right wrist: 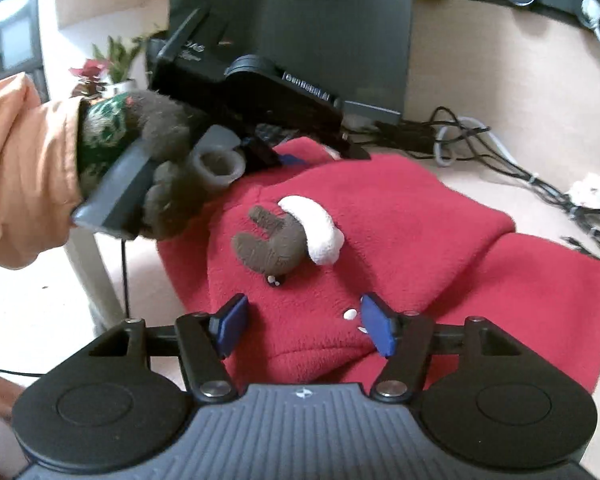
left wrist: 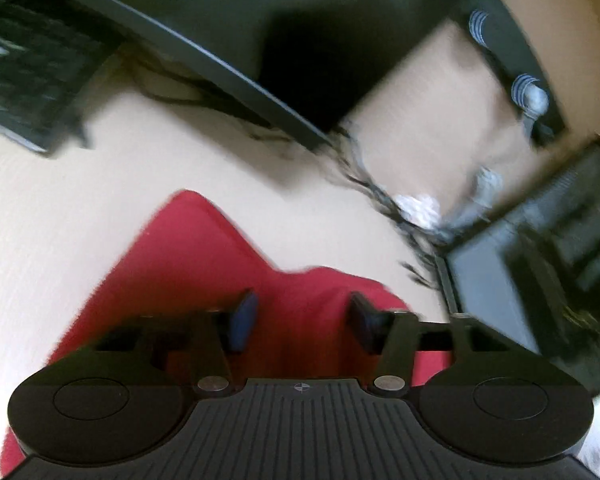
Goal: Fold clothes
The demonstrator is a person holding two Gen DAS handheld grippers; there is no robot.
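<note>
While open, both tools (left wrist: 302, 320) (right wrist: 304, 324) over fleece (right wrist: 400, 208).

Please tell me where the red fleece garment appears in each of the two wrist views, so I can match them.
Left wrist view: red fleece garment fills lower centre, under the open left claw.
Right wrist view: it fills centre and right, under the open right claw.
Shared landmark: tangled black cables.

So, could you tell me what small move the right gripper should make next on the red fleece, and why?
Probably lower the right gripper a little and close on the fold beneath it. Its jaws stand open over a raised edge of the red fleece garment, just below the brown antler patch, with nothing gripped. The left gripper, also open, hovers over the far part, so neither holds cloth yet.
</note>
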